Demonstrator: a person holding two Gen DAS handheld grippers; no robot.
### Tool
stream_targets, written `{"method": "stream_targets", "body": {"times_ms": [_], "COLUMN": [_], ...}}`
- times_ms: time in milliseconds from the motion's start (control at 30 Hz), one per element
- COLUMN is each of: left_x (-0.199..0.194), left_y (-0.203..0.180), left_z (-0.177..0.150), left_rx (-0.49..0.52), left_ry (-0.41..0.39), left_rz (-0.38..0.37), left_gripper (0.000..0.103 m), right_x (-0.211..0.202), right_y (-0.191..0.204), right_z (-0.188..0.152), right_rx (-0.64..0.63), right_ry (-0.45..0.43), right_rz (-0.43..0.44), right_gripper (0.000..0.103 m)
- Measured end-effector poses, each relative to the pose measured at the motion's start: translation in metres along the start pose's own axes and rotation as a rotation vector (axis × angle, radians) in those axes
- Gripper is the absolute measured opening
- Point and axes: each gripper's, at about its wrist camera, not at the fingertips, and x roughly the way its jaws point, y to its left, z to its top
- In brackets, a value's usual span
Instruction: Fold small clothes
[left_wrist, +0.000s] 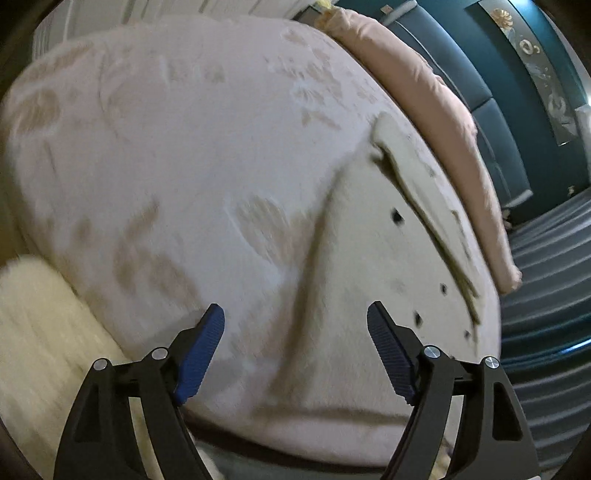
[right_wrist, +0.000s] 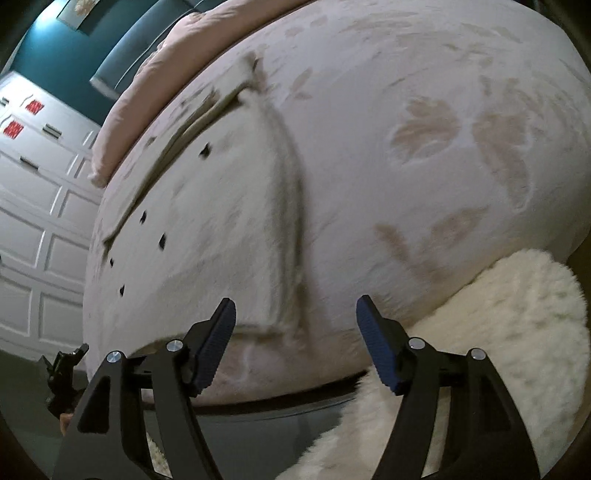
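Nearby, fluffy rug (right_wrist: 498, 332) beside bed (right_wrist: 406, 184); cream garment (right_wrist: 221, 221) flat; both grippers agape.

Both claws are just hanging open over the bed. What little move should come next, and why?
Probably lower the right gripper onto the near edge of the cream garment and pinch it. Both it and the left gripper are open and empty, and the garment lies spread on the bed, not fully folded.
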Motion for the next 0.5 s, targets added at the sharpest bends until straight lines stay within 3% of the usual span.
{"method": "stream_targets", "body": {"times_ms": [100,167,367,400,467,500], "left_x": [0.015,0.019,0.032,0.032,0.034,0.035], "left_y": [-0.012,-0.022,-0.044,-0.046,-0.050,-0.052], "left_z": [-0.013,-0.017,-0.018,-0.018,-0.017,-0.017], "left_rx": [0.006,0.040,0.096,0.114,0.150,0.162], "left_ry": [0.052,0.032,0.077,0.076,0.083,0.093], "left_rz": [-0.029,-0.009,-0.060,-0.051,-0.055,-0.052], "left_gripper": [0.080,0.087,0.084,0.081,0.046,0.035], "right_x": [0.005,0.012,0.030,0.032,0.034,0.035], "right_y": [0.013,0.021,0.047,0.050,0.054,0.056], "right_z": [-0.002,-0.003,-0.004,-0.004,-0.001,0.000], "right_rx": [-0.022,-0.027,-0.057,-0.058,-0.058,-0.057], "right_ry": [-0.003,-0.003,-0.017,-0.021,-0.030,-0.032], "right_rz": [0.002,0.016,0.013,0.011,0.013,0.016], "right_gripper": [0.069,0.070,0.072,0.072,0.072,0.067]}}
